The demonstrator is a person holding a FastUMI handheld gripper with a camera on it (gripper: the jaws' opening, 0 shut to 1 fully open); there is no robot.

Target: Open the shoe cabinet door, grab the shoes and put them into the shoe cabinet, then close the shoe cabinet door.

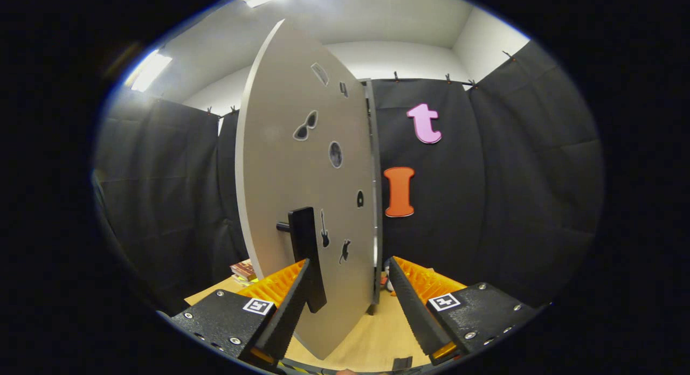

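The gripper (349, 267), jaws spread and grasping nothing, is facing the shoe cabinet door (291, 165), its black handle (307, 251) touching the left finger.

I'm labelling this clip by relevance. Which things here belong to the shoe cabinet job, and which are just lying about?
Part of the job:
- shoe cabinet door, swung open, edge-on between the fingers
- black door handle, by the left finger
- hand-held gripper, open

Just lying about:
- stack of books on the floor beyond the door
- small stickers on the door
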